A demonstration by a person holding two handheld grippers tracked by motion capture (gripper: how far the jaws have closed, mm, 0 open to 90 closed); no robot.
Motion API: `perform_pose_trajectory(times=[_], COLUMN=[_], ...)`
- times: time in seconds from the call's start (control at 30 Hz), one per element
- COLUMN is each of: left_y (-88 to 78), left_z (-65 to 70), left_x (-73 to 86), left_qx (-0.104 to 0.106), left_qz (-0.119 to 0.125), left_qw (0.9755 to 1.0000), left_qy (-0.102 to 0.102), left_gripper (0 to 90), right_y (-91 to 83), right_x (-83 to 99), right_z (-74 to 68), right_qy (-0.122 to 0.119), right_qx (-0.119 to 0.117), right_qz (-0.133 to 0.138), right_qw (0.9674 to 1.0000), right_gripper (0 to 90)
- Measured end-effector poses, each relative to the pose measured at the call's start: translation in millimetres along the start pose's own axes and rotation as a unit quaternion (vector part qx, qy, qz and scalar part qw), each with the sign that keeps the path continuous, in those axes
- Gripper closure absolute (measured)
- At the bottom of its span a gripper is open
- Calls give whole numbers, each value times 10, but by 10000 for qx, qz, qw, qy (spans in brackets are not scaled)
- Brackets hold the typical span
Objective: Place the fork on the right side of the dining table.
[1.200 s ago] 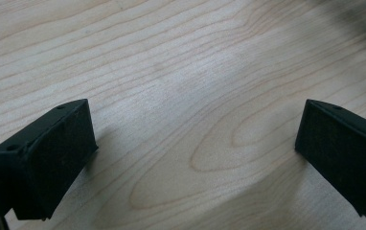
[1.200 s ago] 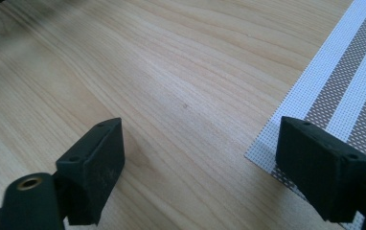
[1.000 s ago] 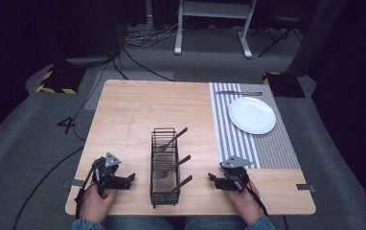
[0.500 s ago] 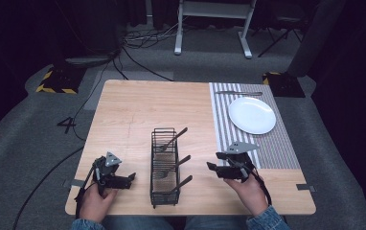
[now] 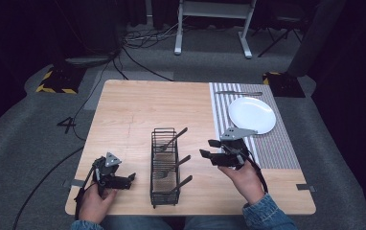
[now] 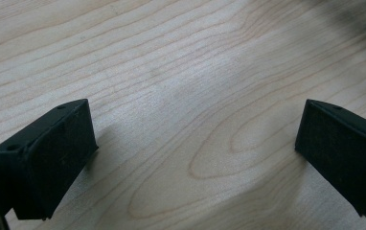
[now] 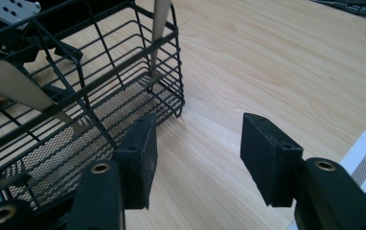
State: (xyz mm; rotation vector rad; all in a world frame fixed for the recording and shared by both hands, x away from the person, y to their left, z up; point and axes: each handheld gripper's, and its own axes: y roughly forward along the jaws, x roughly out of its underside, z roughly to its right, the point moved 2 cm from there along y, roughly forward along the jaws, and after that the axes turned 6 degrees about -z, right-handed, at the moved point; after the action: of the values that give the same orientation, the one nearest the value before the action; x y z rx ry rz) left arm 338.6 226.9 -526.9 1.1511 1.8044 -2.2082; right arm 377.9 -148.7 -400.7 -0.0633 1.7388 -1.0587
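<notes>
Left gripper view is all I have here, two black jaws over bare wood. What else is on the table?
Observer: A black wire basket stands near the front edge of the table.
Operator: Anything inside it?
Observer: Three pieces of cutlery, with their handles poking out to the right.
Operator: And on the other side?
Observer: The right gripper hovers beside the basket. Its jaws have just been closing, with nothing between them.
</notes>
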Motion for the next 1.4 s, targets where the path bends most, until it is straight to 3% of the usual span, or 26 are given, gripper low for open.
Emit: perform_pose_trajectory(times=[0.4,0.6,0.83,0.97,1.13,1.4], left_y=[-1,-9,-13,-13,-13,-14], left_z=[3,10,13,13,13,13], left_x=[5,17,22,22,23,23], left_qx=[-7,-3,-1,-2,-2,3], left_qz=[18,13,10,10,10,9], left_qw=[10000,10000,10000,10000,10000,10000], left_qy=[-5,-9,-13,-13,-13,-11], left_gripper=[2,2,2,2,2,3], right_y=[83,208,346,437,449,410], right_x=[-337,-576,-672,-680,-687,-702], right_z=[-87,-135,-111,-84,-56,-79], right_qy=[-259,-297,-165,-36,105,203], right_qx=[-84,-318,-441,-481,-592,-708], right_qz=[168,155,41,-56,-69,-4], right_qw=[9995,9989,9989,9988,9982,9973], right_gripper=[503,513,552,621,738,818])
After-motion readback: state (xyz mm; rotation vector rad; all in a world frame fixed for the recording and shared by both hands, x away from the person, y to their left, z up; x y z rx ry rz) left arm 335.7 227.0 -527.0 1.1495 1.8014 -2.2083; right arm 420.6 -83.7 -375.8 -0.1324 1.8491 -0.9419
